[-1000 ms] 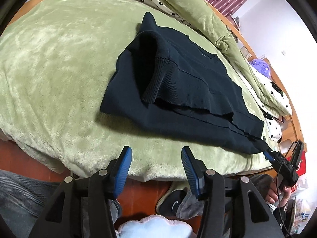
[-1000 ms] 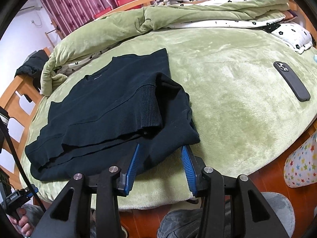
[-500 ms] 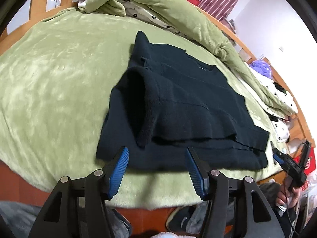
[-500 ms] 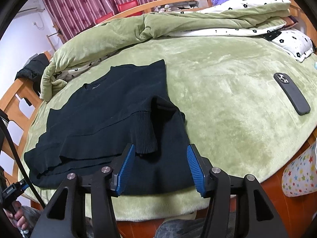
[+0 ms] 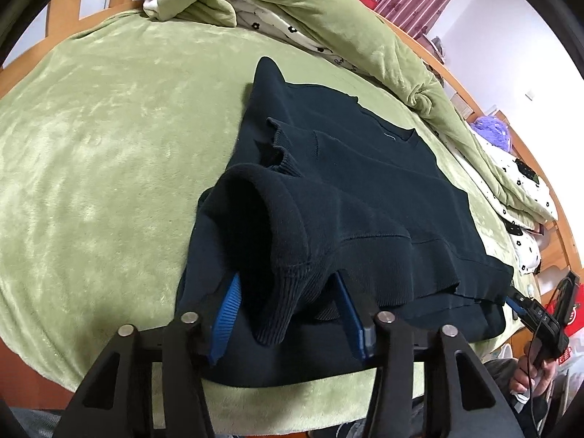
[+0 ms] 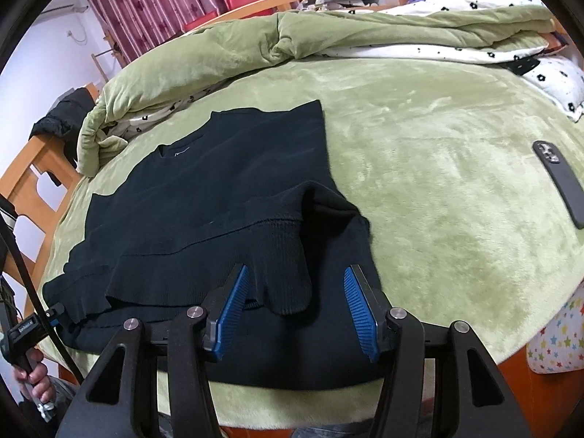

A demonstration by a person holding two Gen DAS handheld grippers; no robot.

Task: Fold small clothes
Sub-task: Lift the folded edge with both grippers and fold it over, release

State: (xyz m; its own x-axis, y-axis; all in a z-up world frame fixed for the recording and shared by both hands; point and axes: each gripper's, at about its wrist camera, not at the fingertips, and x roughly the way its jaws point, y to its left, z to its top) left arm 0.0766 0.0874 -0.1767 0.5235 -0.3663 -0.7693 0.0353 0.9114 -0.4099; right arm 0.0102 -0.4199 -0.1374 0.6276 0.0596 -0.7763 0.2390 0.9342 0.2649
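A dark navy sweater [image 5: 365, 182] [image 6: 219, 189] lies flat on the green bed cover [image 5: 91, 146], both sleeves folded in over its body. My left gripper [image 5: 288, 292] reaches over the near hem. Its jaws are closing around one ribbed sleeve cuff [image 5: 281, 292], which bulges up between the blue pads [image 5: 228, 314]; I see no firm pinch. My right gripper [image 6: 296, 270] stands open over the hem at the other side, with the other sleeve cuff [image 6: 284, 277] lying loose between its pads [image 6: 361, 314]. Each view also shows the other gripper at the sweater's far corner.
A rolled green quilt [image 5: 328, 25] [image 6: 292, 47] and a flowered white blanket [image 6: 456, 3] line the far side of the bed. A dark phone [image 6: 558, 182] lies on the cover to the right. The wooden bed frame [image 6: 33, 168] and a star-print cushion [image 6: 554, 335] flank it.
Both grippers moved forward from the bed's edge over the sweater's near hem, so each has a sleeve cuff between its jaws. The right jaws widened; the left widened, then narrowed.
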